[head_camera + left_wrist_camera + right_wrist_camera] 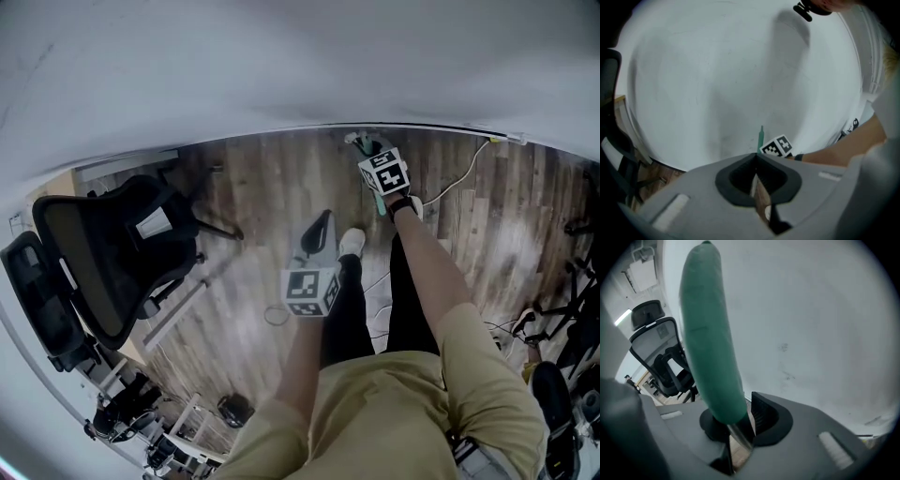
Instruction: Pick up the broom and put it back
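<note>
The broom's green handle [712, 343] rises large in the right gripper view, tilted toward a white wall. Its thin metal shaft [739, 434] runs between the jaws of my right gripper [740, 427], which is shut on it. In the head view the right gripper [373, 157] is held close to the foot of the wall, with a bit of green handle [367, 146] showing past its marker cube. My left gripper [323, 223] hangs lower and nearer the person, shut with nothing in it. In its own view the left gripper [756, 157] points at the wall, with the handle's tip [761, 136] beyond. The broom's head is hidden.
A black office chair [112, 253] stands at the left on the wood floor. A white cable [459, 178] trails along the floor near the wall at the right. The person's legs and a white shoe [352, 242] are below the grippers. Dark equipment [562, 309] lines the right edge.
</note>
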The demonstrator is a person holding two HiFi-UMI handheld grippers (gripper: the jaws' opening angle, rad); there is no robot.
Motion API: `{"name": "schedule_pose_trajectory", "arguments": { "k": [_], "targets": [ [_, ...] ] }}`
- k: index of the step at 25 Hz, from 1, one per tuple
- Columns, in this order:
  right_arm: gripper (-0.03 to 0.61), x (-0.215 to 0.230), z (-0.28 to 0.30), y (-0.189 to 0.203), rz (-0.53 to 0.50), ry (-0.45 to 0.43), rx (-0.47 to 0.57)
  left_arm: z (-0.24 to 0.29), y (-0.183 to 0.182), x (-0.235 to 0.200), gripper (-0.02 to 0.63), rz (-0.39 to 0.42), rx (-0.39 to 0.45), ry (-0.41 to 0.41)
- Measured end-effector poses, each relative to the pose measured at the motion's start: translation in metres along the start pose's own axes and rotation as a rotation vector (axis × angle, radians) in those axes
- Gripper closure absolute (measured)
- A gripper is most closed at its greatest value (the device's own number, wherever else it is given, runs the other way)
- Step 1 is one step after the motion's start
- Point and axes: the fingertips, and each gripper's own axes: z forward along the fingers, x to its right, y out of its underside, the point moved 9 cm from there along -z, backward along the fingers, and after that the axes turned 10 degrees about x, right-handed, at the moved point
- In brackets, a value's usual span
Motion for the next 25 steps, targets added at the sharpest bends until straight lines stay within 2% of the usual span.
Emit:
{"name": "schedule_pose_trajectory", "arguments": {
  "k": [2,5,7,10,13,18,21,25],
  "targets": [
    [0.521,0.015,0.008,0.001,0.058,0.021,0.02,-0.002,0.009,-0.005,0.612,-0.001,-0.014,-0.007],
    [0.462,0.032,0.018,-0.002,0.106,0.045,0.04,-0.006,0.024,-0.012,0.612,-0.003,-0.041,-0.017],
    [0.51,0.039,0.022,-0.004,0.102,0.063,0.042,-0.01,0.032,-0.015,0.612,-0.004,-0.058,-0.019],
    [0.434,0.047,0.027,-0.003,0.107,0.06,0.039,-0.013,0.04,-0.015,0.612,-0.001,-0.073,-0.013],
    [0.416,0.049,0.028,-0.006,0.067,0.068,0.039,-0.013,0.041,-0.015,0.612,0.02,-0.075,-0.009],
    [0.21,0.05,0.022,-0.004,0.097,0.079,0.06,-0.011,0.038,-0.015,0.612,0.032,-0.074,0.007],
    [0.156,0.05,0.017,-0.002,0.094,0.07,0.06,-0.01,0.036,-0.014,0.612,0.033,-0.073,0.016],
    [0.121,0.047,0.008,-0.003,0.093,0.056,0.071,-0.011,0.034,-0.012,0.612,0.034,-0.075,0.026]
  ]
}}
